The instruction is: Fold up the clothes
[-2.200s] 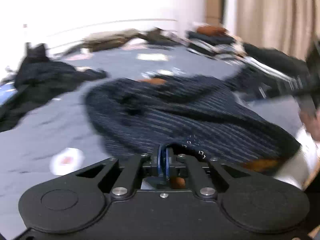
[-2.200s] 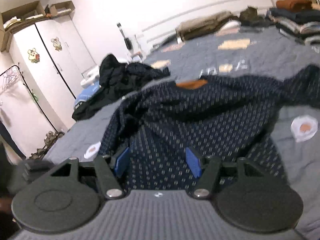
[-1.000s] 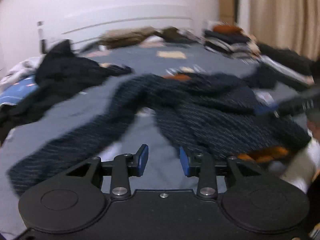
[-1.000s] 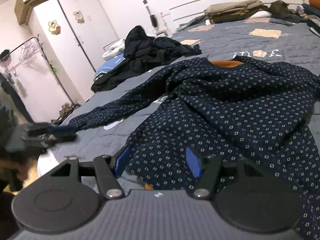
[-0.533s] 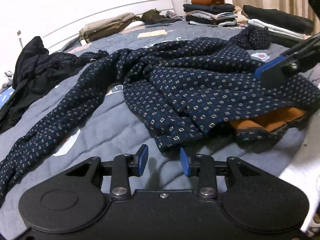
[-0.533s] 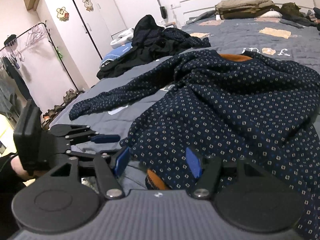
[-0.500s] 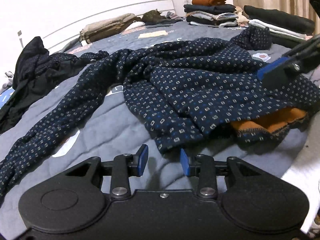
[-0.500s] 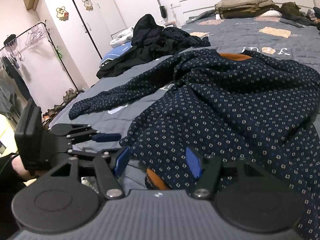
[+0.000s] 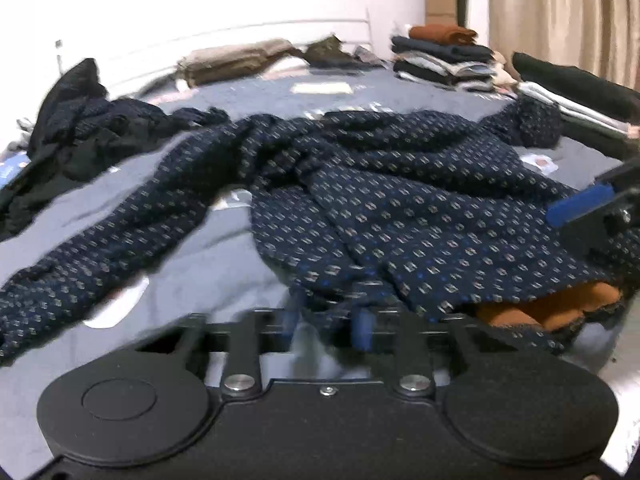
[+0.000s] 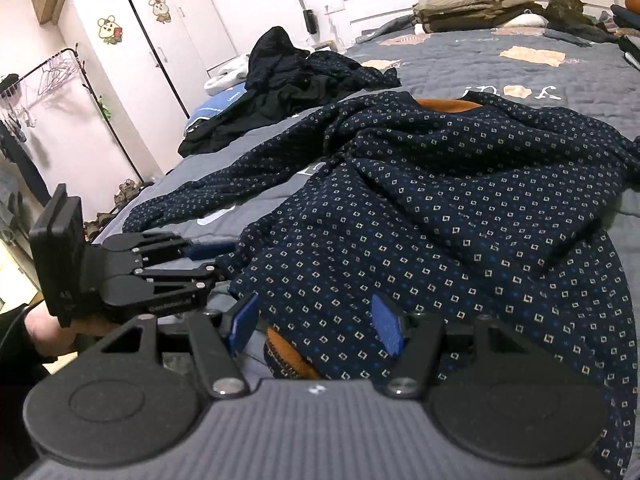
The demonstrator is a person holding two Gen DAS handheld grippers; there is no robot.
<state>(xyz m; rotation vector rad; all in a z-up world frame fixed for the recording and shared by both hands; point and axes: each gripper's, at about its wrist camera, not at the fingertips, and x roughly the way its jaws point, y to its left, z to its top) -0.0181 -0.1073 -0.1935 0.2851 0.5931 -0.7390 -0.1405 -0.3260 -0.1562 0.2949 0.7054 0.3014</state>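
Note:
A navy sweater [image 9: 400,200] [image 10: 440,208] with small diamond print and orange lining lies crumpled on the grey quilted bed [image 9: 208,264]. One sleeve [image 9: 100,248] stretches left. My left gripper [image 9: 327,320] [image 10: 214,258] is at the near hem. Its jaws are closing, blurred, with the hem's edge between the pads; the pads still stand apart. My right gripper [image 10: 316,322] is open over the hem's orange-lined fold [image 10: 288,352], pressing on nothing. Its blue pad [image 9: 580,202] shows at the right of the left wrist view.
A heap of dark clothes [image 10: 296,80] lies at the bed's far left. Folded stacks [image 9: 444,60] stand far right, and beige folded clothes [image 10: 472,6] by the headboard. A white wardrobe [image 10: 160,40] and a clothes rack [image 10: 48,80] stand left. A hand [image 10: 44,328] holds the left gripper.
My left gripper has come lower and closer to the sweater's near hem, and its fingers are now blurred. The right gripper has stayed where it was, open.

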